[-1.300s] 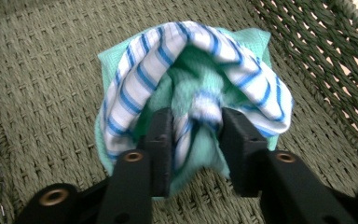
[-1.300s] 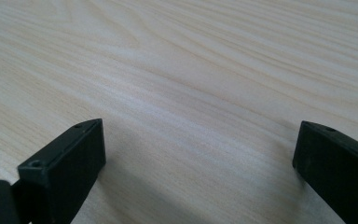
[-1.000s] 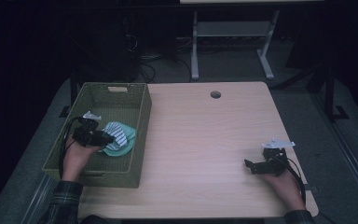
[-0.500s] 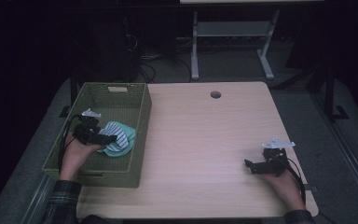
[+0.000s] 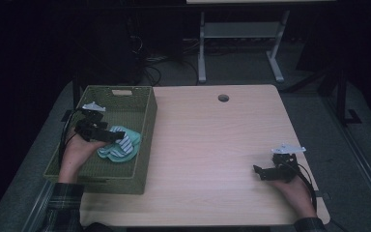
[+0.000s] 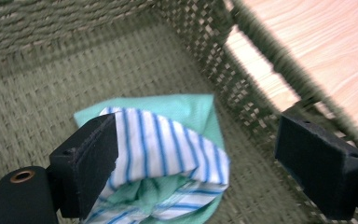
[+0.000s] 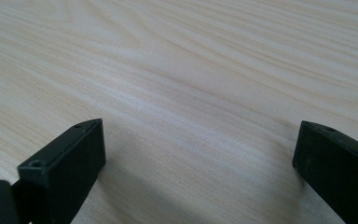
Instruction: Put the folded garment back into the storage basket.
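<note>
**A:** Where are my grippers, and where is the cloth?

**B:** I hold my left gripper (image 5: 107, 137) inside the basket (image 5: 144, 145), a green woven one that sits on the left end of the table (image 5: 212, 140). Its jaws have just been opening and now stand wide. The cloth (image 6: 168, 154), mint green with a blue-striped white fold, lies on the basket floor between them, near the wall that faces the table's middle. One jaw is right at the cloth's edge; the other stands well clear of it, close to the basket wall.

**A:** And my right?

**B:** My right gripper (image 5: 263, 172) rests low over the bare table near its front right corner, well apart from the basket. Its jaws are spread with nothing between them.

**A:** What is the surface like, and the room?

**B:** The table is pale wood grain with a round cable hole (image 5: 223, 98) near its far edge. Beyond it the room is dark: grey floor, a metal stand (image 5: 236, 34), and a tangle of cables (image 5: 147, 53).
</note>
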